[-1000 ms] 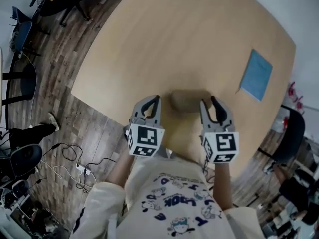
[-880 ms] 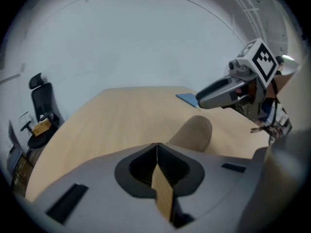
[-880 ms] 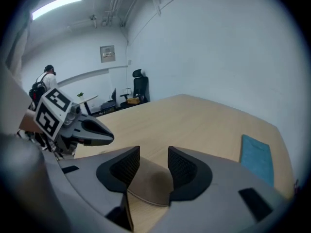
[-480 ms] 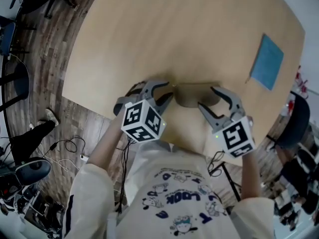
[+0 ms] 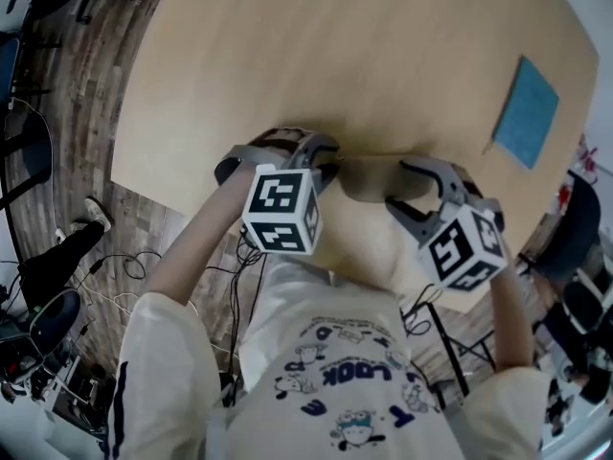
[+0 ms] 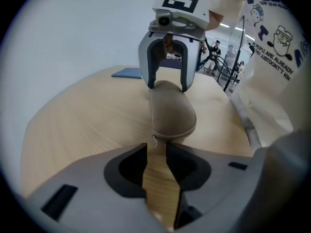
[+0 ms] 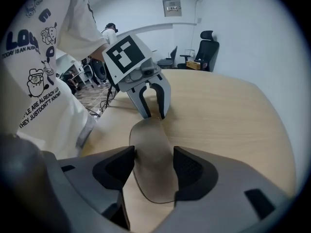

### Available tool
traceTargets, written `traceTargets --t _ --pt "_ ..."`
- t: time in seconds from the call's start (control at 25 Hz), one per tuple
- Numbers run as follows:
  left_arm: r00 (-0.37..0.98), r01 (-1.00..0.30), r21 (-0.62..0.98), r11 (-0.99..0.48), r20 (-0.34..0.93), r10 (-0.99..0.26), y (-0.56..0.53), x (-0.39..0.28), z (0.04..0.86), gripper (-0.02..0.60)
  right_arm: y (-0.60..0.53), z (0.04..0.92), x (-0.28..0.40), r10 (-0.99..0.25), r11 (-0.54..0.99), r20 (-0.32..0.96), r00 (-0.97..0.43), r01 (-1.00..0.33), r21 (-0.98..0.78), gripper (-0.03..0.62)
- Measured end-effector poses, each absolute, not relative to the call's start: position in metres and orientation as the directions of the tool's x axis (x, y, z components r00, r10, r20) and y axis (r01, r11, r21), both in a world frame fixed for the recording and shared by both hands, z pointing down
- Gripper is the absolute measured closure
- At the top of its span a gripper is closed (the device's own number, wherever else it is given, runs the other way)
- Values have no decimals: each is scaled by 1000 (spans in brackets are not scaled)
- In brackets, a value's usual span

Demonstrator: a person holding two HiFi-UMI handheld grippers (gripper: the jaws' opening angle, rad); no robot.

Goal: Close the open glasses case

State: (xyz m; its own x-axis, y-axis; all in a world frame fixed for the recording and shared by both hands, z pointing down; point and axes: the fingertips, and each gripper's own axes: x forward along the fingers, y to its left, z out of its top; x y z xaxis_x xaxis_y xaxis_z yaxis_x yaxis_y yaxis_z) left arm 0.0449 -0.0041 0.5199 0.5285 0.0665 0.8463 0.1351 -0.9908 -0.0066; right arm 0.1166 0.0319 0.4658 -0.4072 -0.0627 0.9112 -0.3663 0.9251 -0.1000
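Two grippers: one at each end of the case, facing each other along its length.
Case: tan, oval, fabric-covered glasses case (image 5: 370, 180), lying flat on the table near its near edge, long axis left to right; lid is down on the base, with a seam line showing round the left end.
Left gripper (image 6: 156, 147): jaws nearly together, only a narrow slit between them with bare wood showing through. Tips sit just at the case's left end, where a small pale tab (image 6: 154, 139) hangs; I cannot tell whether they touch it.
Right gripper (image 7: 153, 157): jaws spread wide and straddling the case's right end, pads against both of its long sides.
Table: large, round-cornered, light wooden table (image 5: 383, 56).
Other: flat blue rectangular pad (image 5: 527, 111) lies well apart, far right on the table.
Background: black office chair (image 7: 207, 43) stands against the white wall.
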Motion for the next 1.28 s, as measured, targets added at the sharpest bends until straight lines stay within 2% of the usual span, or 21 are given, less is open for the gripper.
traceTargets --t 0.24,0.44,0.56,0.84,1.28 --pt "502 333 -31 -942 852 149 2 46 521 466 35 469 113 8 944 913 -408 -299 -142 355" --pt "487 527 -87 -846 846 217 -1 51 518 486 35 473 111 63 950 908 -414 -254 -182 350" --pt "467 586 -74 -807 845 261 0 50 518 499 34 472 109 77 954 904 -420 -233 -190 350" --pt "484 591 -69 -804 827 285 -2 49 514 566 34 473 109 96 955 897 -430 -216 -206 345" --pt "478 546 -39 -837 835 274 -2 50 512 574 36 474 108 142 950 892 -428 -193 -244 341"
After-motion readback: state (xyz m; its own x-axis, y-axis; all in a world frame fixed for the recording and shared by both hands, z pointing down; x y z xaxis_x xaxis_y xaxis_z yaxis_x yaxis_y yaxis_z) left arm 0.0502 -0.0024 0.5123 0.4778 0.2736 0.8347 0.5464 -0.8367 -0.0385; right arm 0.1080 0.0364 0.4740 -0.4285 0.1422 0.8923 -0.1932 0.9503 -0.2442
